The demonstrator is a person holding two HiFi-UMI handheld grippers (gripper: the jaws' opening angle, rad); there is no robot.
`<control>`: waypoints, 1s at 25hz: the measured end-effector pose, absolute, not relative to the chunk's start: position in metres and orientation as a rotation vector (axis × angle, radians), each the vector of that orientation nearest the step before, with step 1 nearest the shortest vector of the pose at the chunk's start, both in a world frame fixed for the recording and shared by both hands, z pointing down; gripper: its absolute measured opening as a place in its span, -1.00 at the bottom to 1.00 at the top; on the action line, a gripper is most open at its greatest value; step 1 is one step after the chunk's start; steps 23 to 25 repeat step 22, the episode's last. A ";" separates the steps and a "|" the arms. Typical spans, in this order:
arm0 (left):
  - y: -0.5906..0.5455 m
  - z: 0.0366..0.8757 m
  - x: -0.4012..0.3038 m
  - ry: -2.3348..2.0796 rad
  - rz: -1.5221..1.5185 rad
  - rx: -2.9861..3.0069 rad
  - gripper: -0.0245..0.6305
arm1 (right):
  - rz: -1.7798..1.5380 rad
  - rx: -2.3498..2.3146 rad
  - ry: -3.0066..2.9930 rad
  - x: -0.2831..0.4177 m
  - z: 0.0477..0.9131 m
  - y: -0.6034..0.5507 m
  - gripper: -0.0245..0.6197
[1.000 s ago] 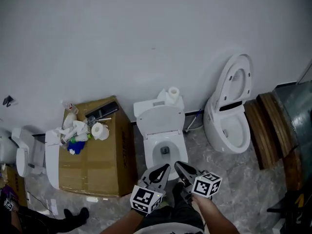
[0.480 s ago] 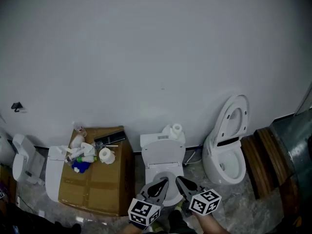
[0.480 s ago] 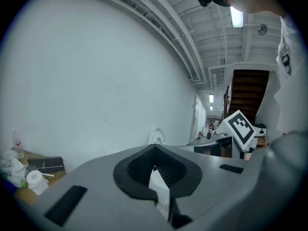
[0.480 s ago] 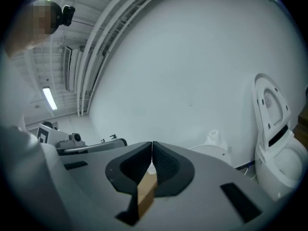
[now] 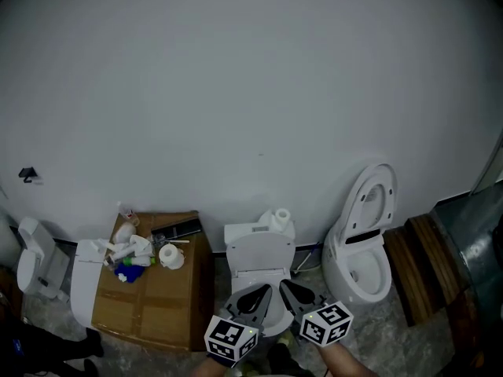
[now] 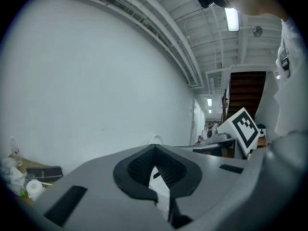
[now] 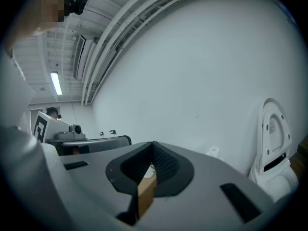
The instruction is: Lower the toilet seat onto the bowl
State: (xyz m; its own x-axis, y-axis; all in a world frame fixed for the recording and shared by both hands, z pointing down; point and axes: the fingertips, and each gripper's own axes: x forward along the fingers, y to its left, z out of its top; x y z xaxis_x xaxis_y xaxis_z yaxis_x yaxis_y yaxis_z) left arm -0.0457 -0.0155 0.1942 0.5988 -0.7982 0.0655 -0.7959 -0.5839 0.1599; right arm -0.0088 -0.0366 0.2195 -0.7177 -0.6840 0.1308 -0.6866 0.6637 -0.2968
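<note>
No word, number or brand could be read anywhere. The left gripper (image 5: pixel 266 289) and the right gripper (image 5: pixel 284 284) each carried a marker cube (image 5: pixel 232 340) whose faces bore only black-and-white square patterns (codes, not letters). Whatever print stood on the cardboard box (image 5: pixel 145 297) or on the bottles (image 5: pixel 126 250) lying on it was too small to make out.

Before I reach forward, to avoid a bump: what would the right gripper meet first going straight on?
Probably the middle toilet's raised seat, just ahead of the right gripper; depth is unclear.
</note>
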 end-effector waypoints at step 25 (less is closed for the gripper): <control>-0.019 0.197 -0.081 -1.400 -0.006 2.648 -0.90 | 0.388 1.211 -2.827 -0.033 0.216 -0.041 -0.87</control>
